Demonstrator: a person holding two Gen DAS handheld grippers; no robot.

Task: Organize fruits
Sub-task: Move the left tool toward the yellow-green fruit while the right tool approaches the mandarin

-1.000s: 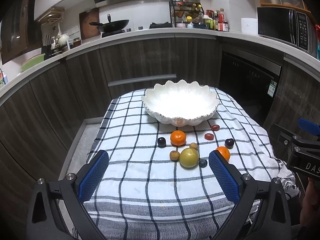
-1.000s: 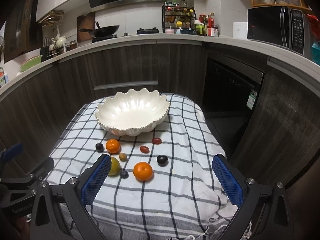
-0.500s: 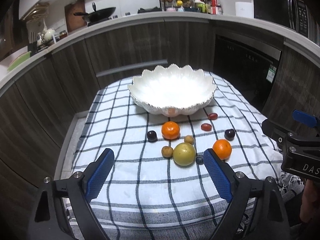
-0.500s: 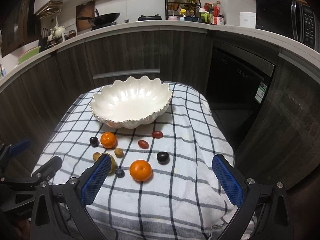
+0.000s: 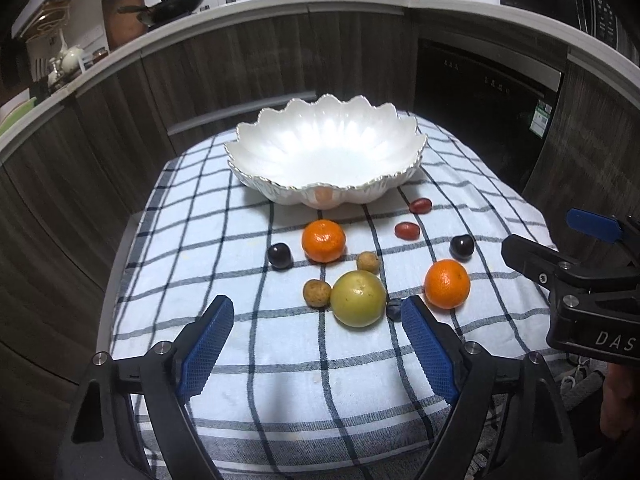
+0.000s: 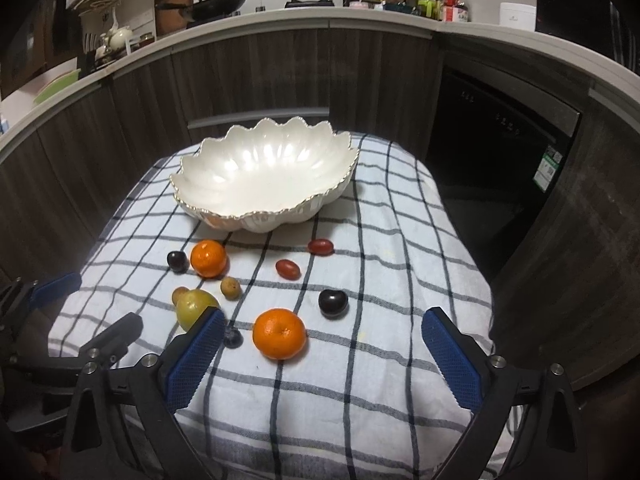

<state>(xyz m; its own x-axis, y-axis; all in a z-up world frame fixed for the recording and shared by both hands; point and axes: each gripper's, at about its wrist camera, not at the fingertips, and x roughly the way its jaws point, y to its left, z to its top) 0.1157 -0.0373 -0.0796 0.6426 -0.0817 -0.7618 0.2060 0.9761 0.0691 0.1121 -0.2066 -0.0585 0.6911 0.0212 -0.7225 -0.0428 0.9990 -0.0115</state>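
Note:
A white scalloped bowl (image 5: 324, 148) (image 6: 264, 168) stands empty at the far end of the checked cloth (image 5: 248, 360). In front of it lie two oranges (image 5: 323, 240) (image 6: 279, 333), a yellow-green fruit (image 5: 358, 298), small brown fruits (image 5: 317, 293), dark plums (image 5: 279, 255) and red grapes (image 5: 407, 231). My left gripper (image 5: 318, 307) hovers just short of the yellow-green fruit, its jaws closing with nothing between the pads. My right gripper (image 6: 325, 316) hangs over the nearer orange, which shows in the gap between the fingers. Its jaws are closing and the pads touch nothing.
Dark wood cabinets (image 5: 240, 64) curve round the cloth-covered table, with a black oven door (image 6: 500, 152) at the right. The cloth drops off at the near and side edges. A small dark berry (image 6: 232, 338) lies beside my right gripper's left finger.
Both grippers have come down and forward toward the fruit, which now looks larger and closer. The left jaws have narrowed; the right jaws have narrowed slightly.

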